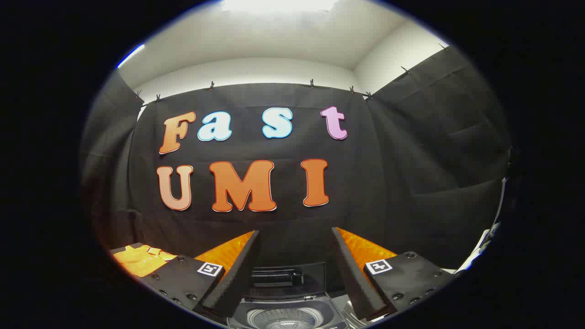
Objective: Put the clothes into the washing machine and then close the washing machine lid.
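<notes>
Below, gripper (pixel 296 242) spread wide over open washing machine (pixel 281 315); yellow garment (pixel 139 259) off to left.

The claw (pixel 296 256) is held level, looking straight ahead along its two fingers (pixel 237 269), which rise from the bottom of the gripper view and lean in a little toward each other at their tips. The fingers stand wide apart with a broad open gap between them, and nothing is pressed between their inner faces. Each finger sits on a dark bolted mount (pixel 178 276) that carries a small square marker (pixel 210 268) near its inner corner. Both fingers look alike in length and tilt.
</notes>
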Motion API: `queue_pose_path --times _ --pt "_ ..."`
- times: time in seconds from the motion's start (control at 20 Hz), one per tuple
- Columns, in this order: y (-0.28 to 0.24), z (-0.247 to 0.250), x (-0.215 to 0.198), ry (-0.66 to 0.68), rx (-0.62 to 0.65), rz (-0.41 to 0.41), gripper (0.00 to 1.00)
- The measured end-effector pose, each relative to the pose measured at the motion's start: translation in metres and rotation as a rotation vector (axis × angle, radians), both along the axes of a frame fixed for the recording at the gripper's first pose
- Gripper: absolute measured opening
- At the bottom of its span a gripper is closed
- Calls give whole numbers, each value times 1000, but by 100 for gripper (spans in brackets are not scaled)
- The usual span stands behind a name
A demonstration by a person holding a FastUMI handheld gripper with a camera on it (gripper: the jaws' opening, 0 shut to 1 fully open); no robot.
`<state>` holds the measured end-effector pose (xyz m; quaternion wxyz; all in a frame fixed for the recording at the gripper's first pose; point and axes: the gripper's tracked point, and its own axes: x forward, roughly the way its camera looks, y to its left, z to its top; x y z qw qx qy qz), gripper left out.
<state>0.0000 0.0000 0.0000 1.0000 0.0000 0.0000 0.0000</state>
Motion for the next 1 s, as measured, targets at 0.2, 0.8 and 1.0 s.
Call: queue_pose_path --times 0.2,0.8,1.0 --pt "-2 -2 2 6 7 2 98" --pt "2 -6 11 14 9 11 98" --pt "1 -6 14 16 20 6 98"
